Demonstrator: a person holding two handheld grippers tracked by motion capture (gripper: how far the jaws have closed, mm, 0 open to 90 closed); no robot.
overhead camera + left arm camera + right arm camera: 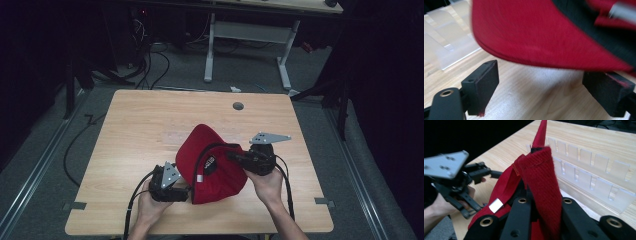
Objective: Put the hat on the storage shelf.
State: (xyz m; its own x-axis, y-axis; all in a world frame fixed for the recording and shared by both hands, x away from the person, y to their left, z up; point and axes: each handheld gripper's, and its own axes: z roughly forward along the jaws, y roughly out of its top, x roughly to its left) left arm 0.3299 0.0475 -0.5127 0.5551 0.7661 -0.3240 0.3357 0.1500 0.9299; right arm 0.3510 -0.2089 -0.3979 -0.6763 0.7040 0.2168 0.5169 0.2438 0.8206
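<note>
Two grippers are working a red cap (pixel 212 160), which is sitting near-centre on the wooden table (pixel 145 130), a bit toward the near edge, w/ its inside facing up. Right gripper (pixel 235 156), coming in from the right, is clamping tight on the cap's red fabric strap (pixel 541 185); the strap is standing up btwn its closed jaws, a silver buckle (pixel 495 205) hanging just left of them. Left gripper (pixel 186 189) is sitting at the cap's near-left edge w/ jaws standing wide apart, holding nothing; the cap's edge is hanging just above and btwn them, not pinched. A clear plastic rack (pixel 594 177) is lying on the table beyond the cap.
</note>
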